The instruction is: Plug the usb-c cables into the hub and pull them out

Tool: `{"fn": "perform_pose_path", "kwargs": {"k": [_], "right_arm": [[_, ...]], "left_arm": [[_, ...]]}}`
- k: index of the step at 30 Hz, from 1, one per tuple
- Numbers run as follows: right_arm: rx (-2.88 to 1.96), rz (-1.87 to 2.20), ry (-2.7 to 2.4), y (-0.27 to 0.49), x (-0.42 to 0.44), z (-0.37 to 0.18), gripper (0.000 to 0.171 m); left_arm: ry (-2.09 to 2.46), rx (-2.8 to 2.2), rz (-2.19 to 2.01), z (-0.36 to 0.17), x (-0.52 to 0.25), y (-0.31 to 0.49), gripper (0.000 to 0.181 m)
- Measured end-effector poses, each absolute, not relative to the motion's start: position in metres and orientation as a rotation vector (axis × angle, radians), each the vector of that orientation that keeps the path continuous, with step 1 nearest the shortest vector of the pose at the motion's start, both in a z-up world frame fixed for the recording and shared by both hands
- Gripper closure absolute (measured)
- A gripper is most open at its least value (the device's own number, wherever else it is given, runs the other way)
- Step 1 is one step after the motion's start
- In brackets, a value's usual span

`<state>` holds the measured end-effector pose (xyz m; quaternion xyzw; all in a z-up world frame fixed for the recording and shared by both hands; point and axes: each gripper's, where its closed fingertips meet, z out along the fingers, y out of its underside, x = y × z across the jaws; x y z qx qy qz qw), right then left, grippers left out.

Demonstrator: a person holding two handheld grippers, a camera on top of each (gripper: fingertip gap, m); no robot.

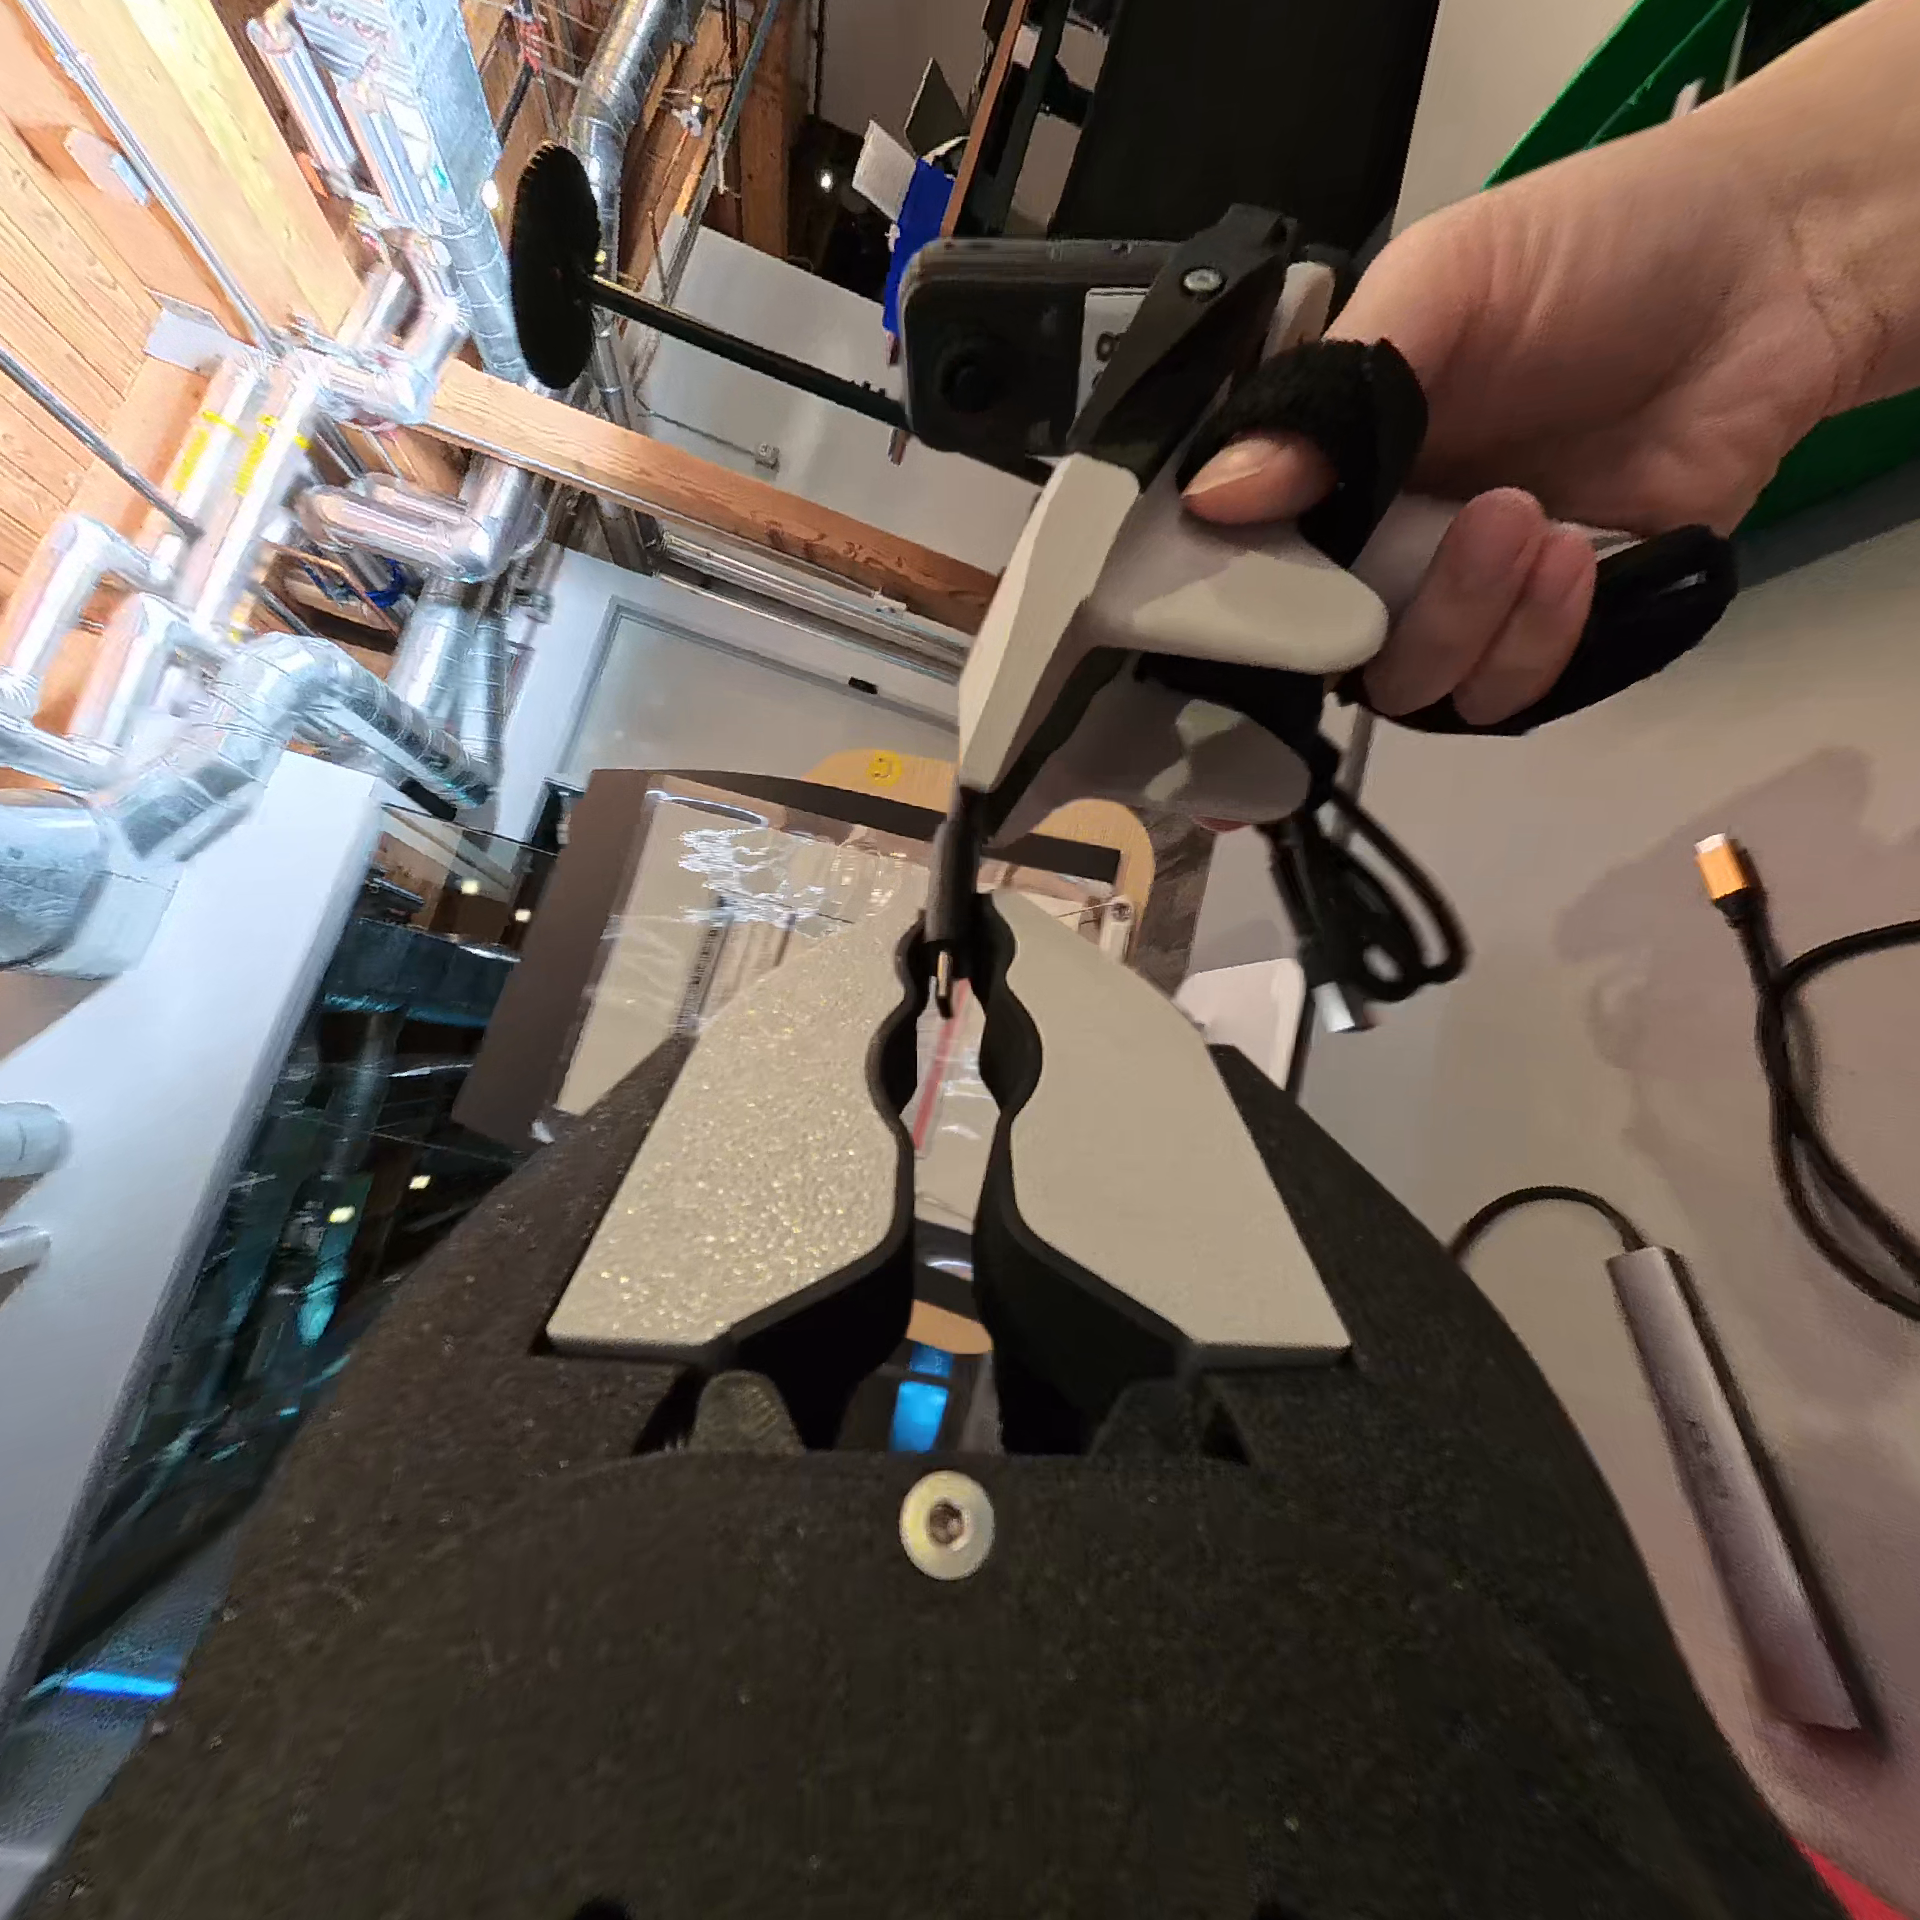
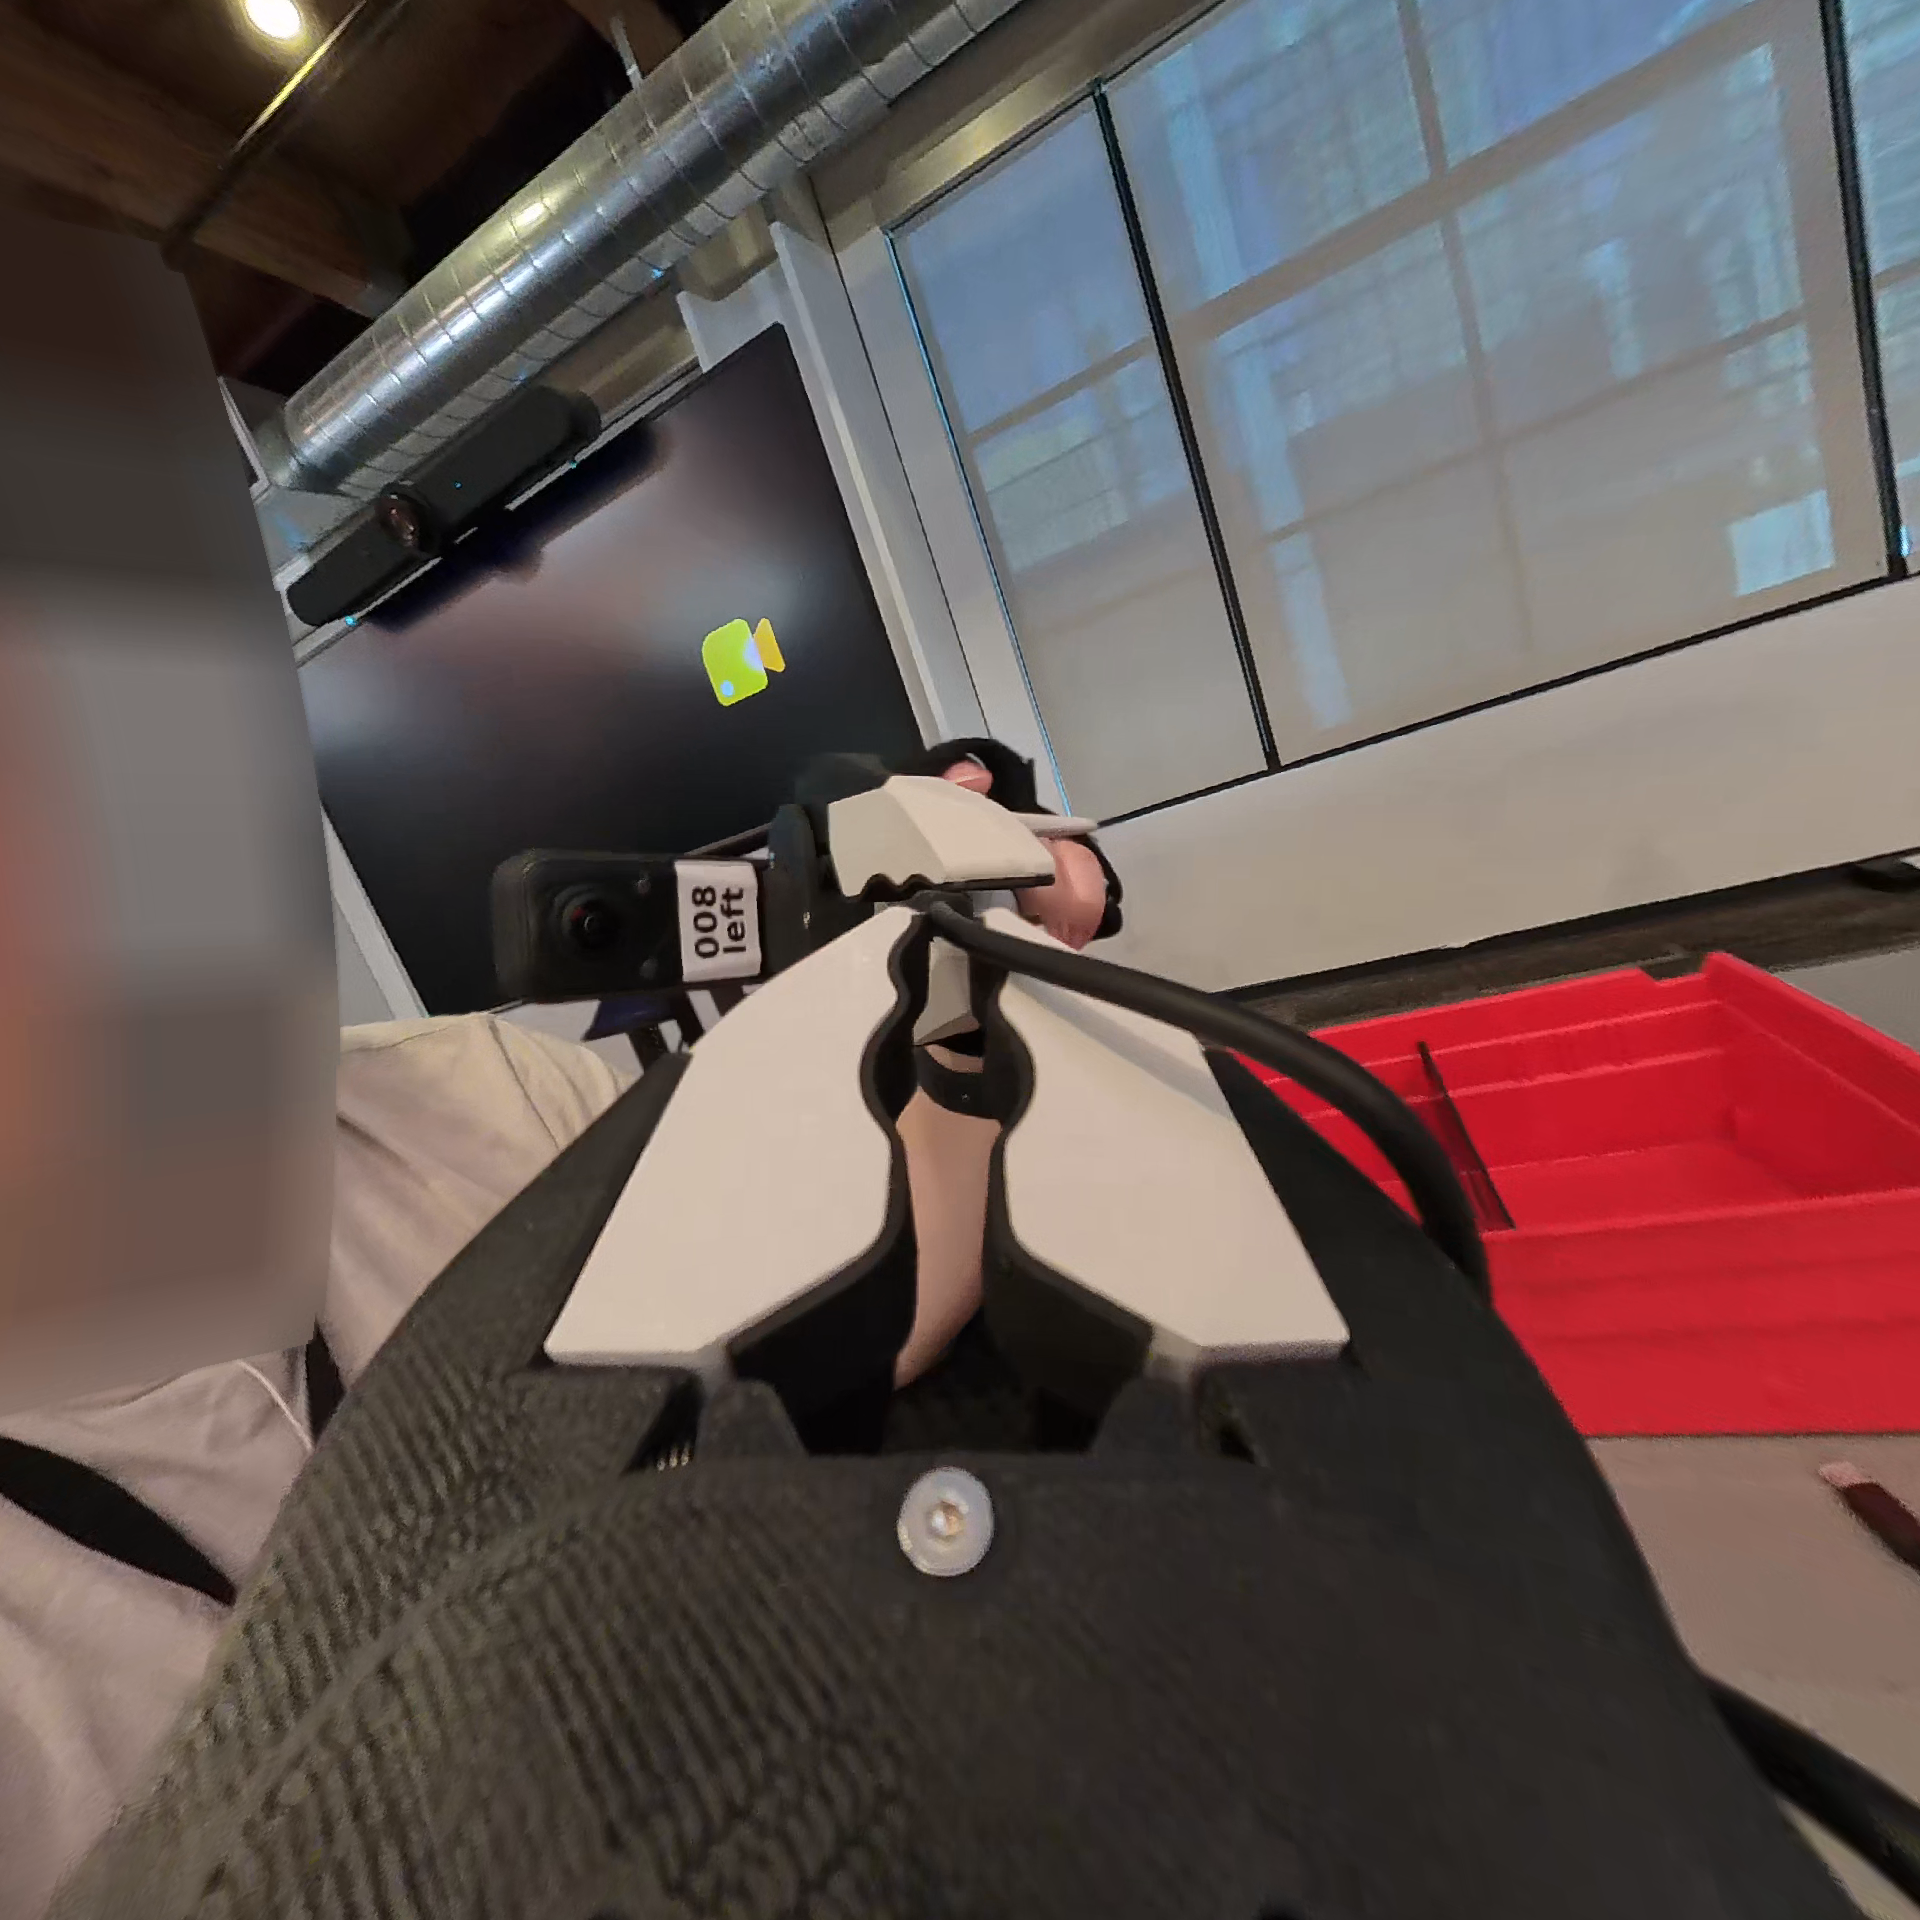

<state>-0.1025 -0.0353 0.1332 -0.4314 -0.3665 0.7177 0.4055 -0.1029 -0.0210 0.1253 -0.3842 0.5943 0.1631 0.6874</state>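
My left gripper [image 1: 951, 945] is shut on the metal tip end of a black usb-c plug [image 1: 948, 904], held up in the air. My right gripper [image 1: 971, 805], held in a hand, pinches the same plug from above; the rest of the black cable [image 1: 1351, 914] hangs bundled below it. In the right wrist view my right gripper [image 2: 940, 935] is shut on this black cable [image 2: 1195, 997], tip to tip with the left gripper [image 2: 935, 904]. The silver hub [image 1: 1714, 1486] lies on the grey table [image 1: 1558, 1091] at the right. An orange usb-c plug [image 1: 1725, 878] with its black cable lies loose beyond it.
A red compartment tray [image 2: 1662, 1195] stands on the table to the right. A green bin [image 1: 1662, 125] is at the far edge. A person's torso [image 2: 436, 1143] is close on the left. A dark wall screen [image 2: 582, 779] and windows are behind. Only a small space, under 4 cm, lies between the two pairs of fingers. Both grippers' tips are roughly 30 centimeters from the silver hub [image 1: 1714, 1486].
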Motion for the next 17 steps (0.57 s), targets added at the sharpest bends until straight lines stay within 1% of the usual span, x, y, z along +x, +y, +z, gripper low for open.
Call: {"fn": "perform_pose_path", "kwargs": {"k": [4, 7, 9, 12, 14, 16, 17], "right_arm": [[-1.062, 1.602, -0.954, -0.035, -0.102, 0.136, 0.166], [-1.019, 1.476, -0.925, -0.033, -0.092, 0.148, 0.166], [-0.996, 1.357, -0.907, -0.029, -0.081, 0.154, 0.166], [-0.971, 1.147, -0.915, -0.024, -0.067, 0.157, 0.166], [-0.949, 1.034, -0.948, -0.027, -0.063, 0.156, 0.166], [-0.892, 0.97, -0.981, -0.034, -0.063, 0.159, 0.166], [-0.867, 0.958, -0.992, -0.039, -0.063, 0.16, 0.166]], "left_arm": [[1.287, -0.946, 0.235, 0.126, -0.105, -0.014, 0.173], [1.261, -0.973, 0.089, 0.128, -0.106, -0.017, 0.16], [1.259, -1.061, -0.072, 0.128, -0.11, -0.02, 0.157], [1.087, -1.3, -0.42, 0.143, -0.121, -0.018, 0.162], [0.981, -1.428, -0.782, 0.15, -0.118, -0.029, 0.152], [0.903, -1.422, -1.145, 0.16, -0.112, -0.04, 0.149], [0.861, -1.427, -1.272, 0.162, -0.109, -0.039, 0.142]]}}
